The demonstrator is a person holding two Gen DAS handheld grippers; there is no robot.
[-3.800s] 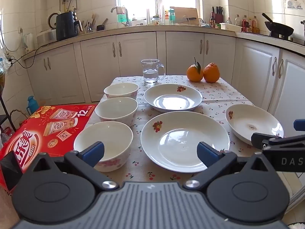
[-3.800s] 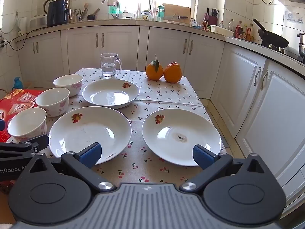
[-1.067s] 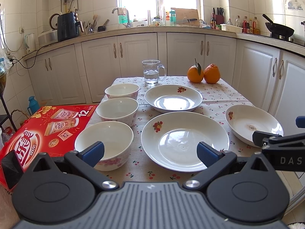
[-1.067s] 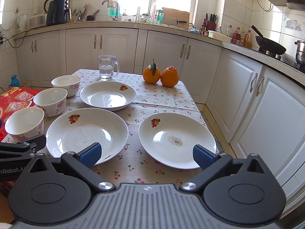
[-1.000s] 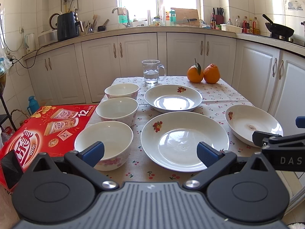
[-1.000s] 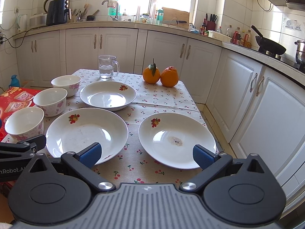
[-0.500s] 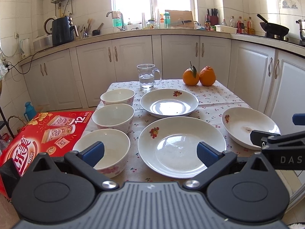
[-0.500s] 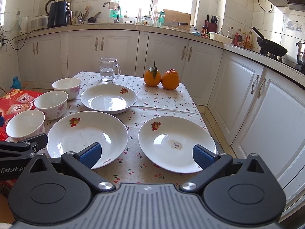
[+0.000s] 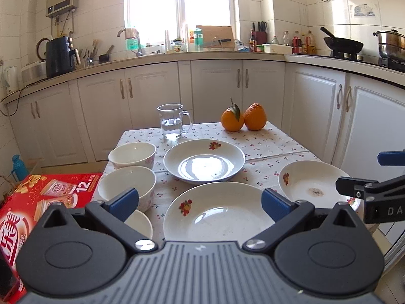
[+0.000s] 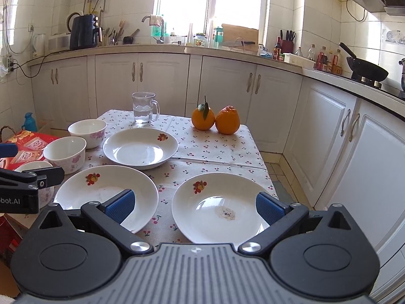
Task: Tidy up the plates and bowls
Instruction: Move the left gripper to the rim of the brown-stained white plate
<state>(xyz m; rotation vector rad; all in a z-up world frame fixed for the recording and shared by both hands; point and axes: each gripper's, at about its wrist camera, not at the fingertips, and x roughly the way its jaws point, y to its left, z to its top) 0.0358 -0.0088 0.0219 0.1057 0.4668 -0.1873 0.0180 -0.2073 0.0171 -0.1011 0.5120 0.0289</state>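
Glazed white ceramic plates (image 10: 217, 207) and bowls (image 9: 127, 186) lie separate on the cloth-covered bench (image 10: 217, 149). Left gripper (image 9: 200, 200) and right gripper (image 10: 193, 205) hover, fingers spread, empty. Risk: slick rims slipping; near-right plate overhangs the edge.

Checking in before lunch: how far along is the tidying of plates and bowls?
Nothing looks done: three white floral plates and three white bowls lie separately. The left gripper and right gripper are open, holding nothing. All stacking remains.
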